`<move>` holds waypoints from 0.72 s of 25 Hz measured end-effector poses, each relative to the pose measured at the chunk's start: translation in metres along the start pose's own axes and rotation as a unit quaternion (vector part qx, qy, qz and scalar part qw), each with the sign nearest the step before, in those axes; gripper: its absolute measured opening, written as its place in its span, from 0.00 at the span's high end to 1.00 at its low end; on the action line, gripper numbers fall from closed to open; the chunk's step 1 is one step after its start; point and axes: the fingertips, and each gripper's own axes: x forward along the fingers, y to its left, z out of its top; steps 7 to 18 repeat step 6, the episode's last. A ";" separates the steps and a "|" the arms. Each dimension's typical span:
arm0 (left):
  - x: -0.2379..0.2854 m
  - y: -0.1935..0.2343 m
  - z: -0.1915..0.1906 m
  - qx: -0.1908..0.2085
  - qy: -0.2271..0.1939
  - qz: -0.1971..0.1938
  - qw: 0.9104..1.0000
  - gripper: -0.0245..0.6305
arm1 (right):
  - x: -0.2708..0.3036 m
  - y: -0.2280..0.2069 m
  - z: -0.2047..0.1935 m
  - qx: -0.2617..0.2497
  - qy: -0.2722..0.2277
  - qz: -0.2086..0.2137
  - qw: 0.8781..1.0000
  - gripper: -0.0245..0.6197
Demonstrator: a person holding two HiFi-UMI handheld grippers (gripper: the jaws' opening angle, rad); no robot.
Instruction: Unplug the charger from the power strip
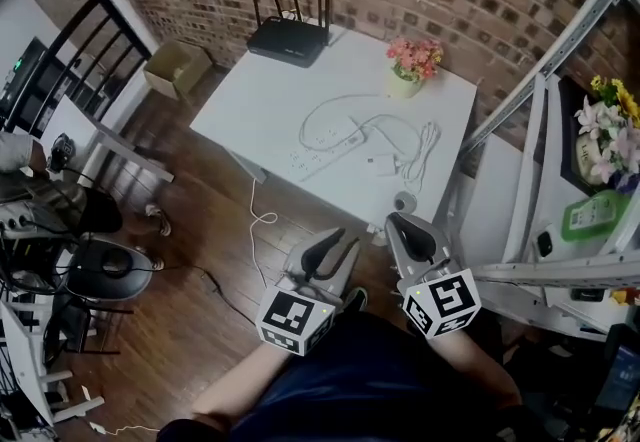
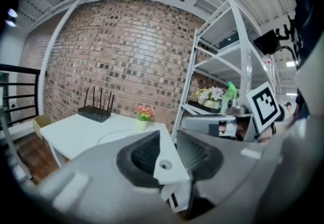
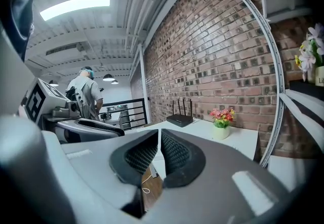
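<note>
A white power strip lies in the middle of the white table, with white cables looped round it and a bundled cord to its right. The charger is too small to pick out for certain. Both grippers hang low in front of me, well short of the table's near edge. My left gripper is open, and only the table corner shows through the gap between its jaws. Beside it on the right, my right gripper is shut with nothing in it.
A black router and a pot of pink flowers stand at the table's back, and a small round grey thing sits at its near right corner. White metal shelving rises on the right. A cord trails on the wooden floor.
</note>
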 end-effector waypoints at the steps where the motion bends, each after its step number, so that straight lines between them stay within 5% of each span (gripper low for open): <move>1: 0.000 -0.001 0.000 0.001 -0.001 -0.001 1.000 0.80 | 0.000 0.000 0.000 0.000 0.000 0.000 1.000 0.92; 18: -0.002 0.000 -0.001 0.007 -0.005 -0.001 1.000 0.80 | 0.000 0.002 0.000 -0.002 -0.004 0.001 1.000 0.92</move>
